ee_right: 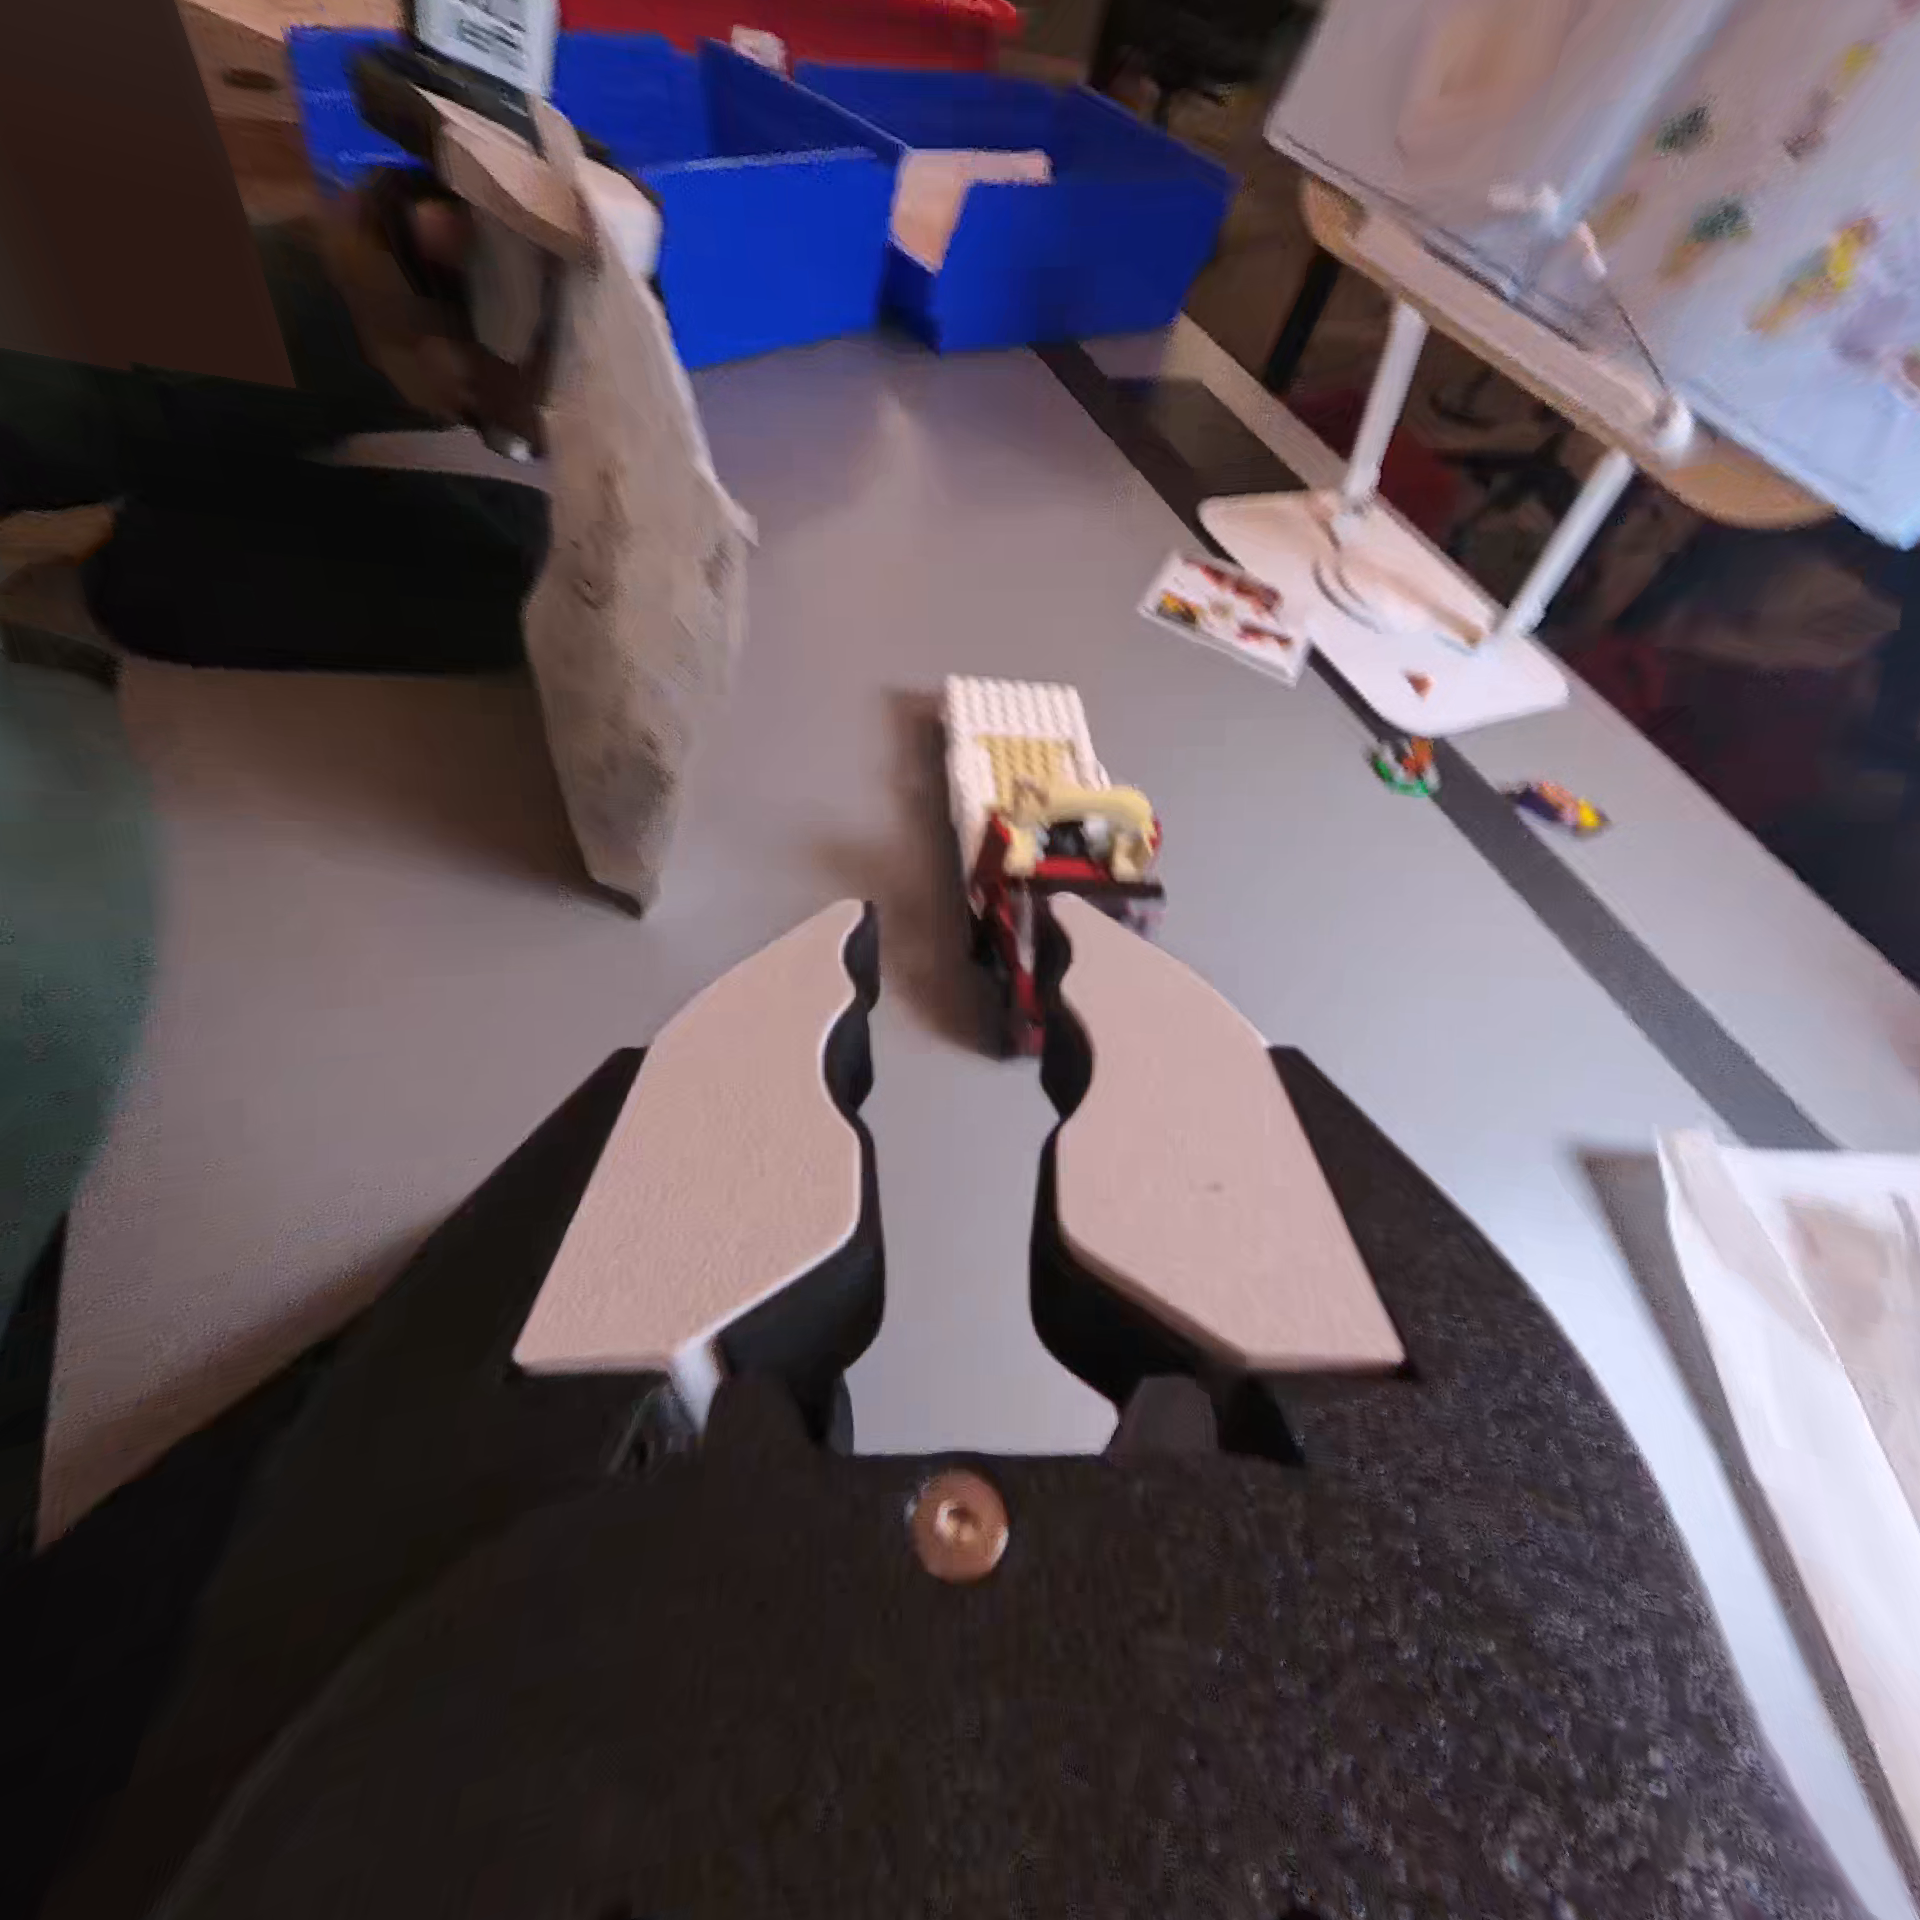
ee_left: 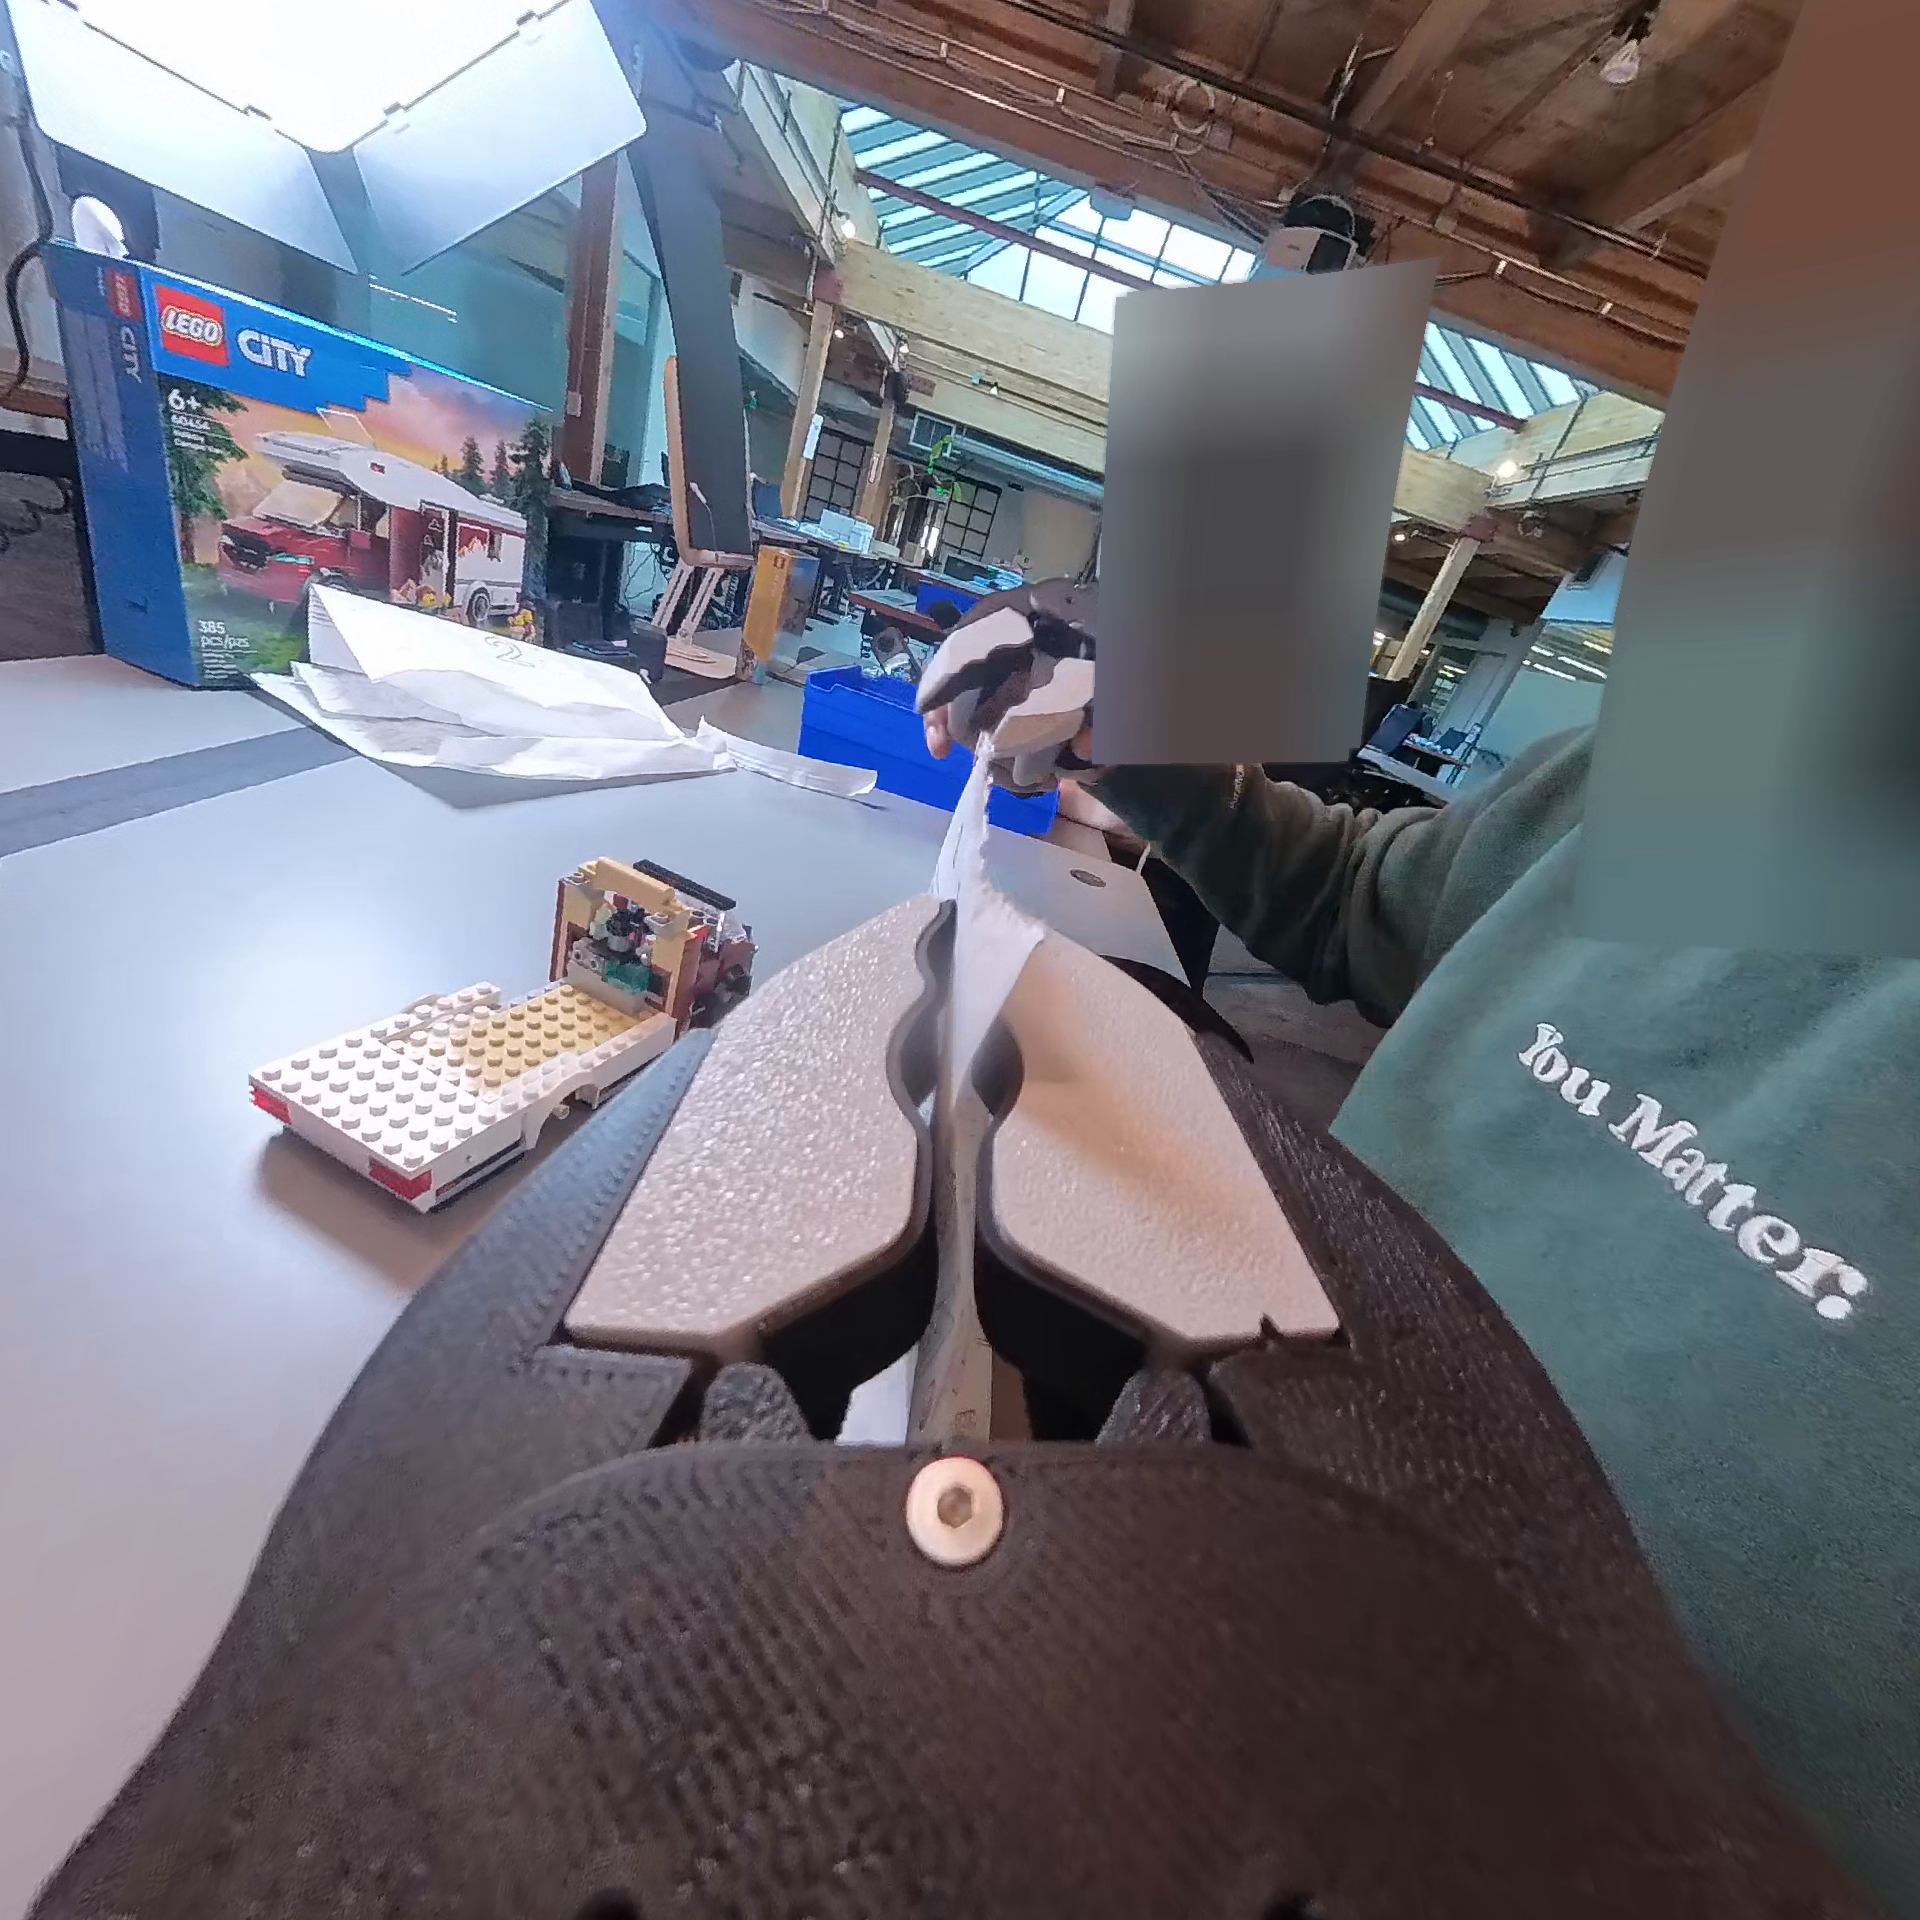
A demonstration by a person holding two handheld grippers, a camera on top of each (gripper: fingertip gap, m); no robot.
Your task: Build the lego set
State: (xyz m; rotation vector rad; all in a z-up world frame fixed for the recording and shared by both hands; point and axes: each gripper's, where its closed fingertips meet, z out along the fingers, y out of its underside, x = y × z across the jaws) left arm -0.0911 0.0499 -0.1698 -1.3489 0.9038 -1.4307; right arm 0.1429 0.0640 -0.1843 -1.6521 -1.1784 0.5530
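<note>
Black textured left gripper (ee_left: pixel 951 935), pale grey fingers (ee_left: pixel 790 1122), silver screw (ee_left: pixel 954 1509); green fleece sleeve (ee_left: pixel 1299 862).

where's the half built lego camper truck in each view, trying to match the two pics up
Left wrist view: the half-built lego camper truck sits left of centre on the grey table, white studded bed toward the camera, left of the left gripper.
Right wrist view: the truck is at centre, cab end nearest, just beyond the right gripper.
Shared landmark: the blue bins at the table's far side.
</note>
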